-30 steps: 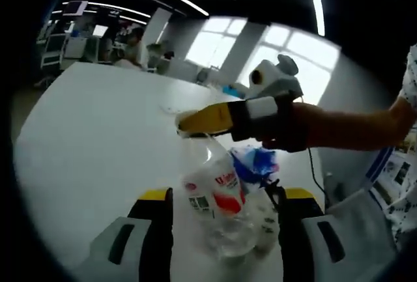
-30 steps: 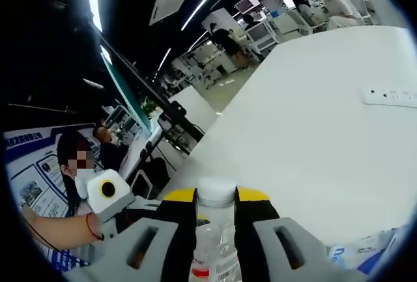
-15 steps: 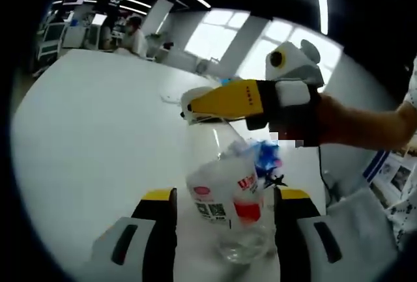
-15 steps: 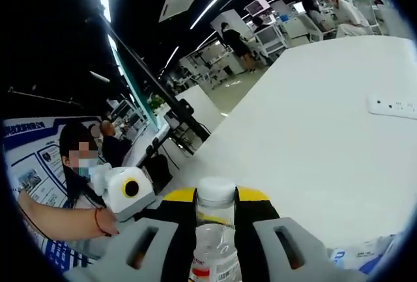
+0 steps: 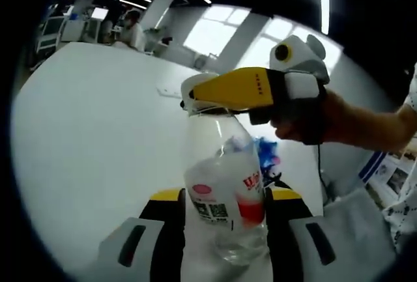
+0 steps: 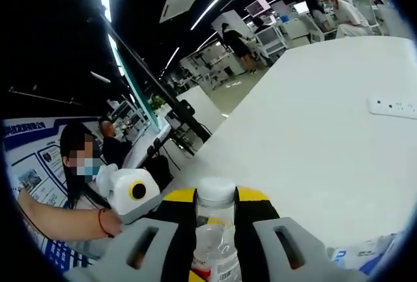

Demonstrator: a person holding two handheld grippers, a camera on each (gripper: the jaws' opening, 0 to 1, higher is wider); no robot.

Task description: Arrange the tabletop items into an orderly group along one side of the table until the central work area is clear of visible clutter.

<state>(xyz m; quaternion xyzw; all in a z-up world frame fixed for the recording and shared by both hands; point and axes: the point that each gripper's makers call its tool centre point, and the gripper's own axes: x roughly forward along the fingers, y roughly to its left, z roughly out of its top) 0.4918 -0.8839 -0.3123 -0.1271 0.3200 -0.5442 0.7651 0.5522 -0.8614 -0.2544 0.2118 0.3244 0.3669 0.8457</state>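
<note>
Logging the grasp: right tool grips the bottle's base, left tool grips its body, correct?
Not quite. The right tool grips the bottle at its neck, under the white cap, as the right gripper view shows. The left tool does grip its body.

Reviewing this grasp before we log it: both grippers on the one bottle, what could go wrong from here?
1. The right gripper clamps the clear bottle just under its white cap, while the left gripper closes on its labelled body. If the hands pull apart, the thin plastic may crush or twist.
2. The blue-and-white packet lies just behind the bottle on the white table; a sweep that way could knock it.
</note>
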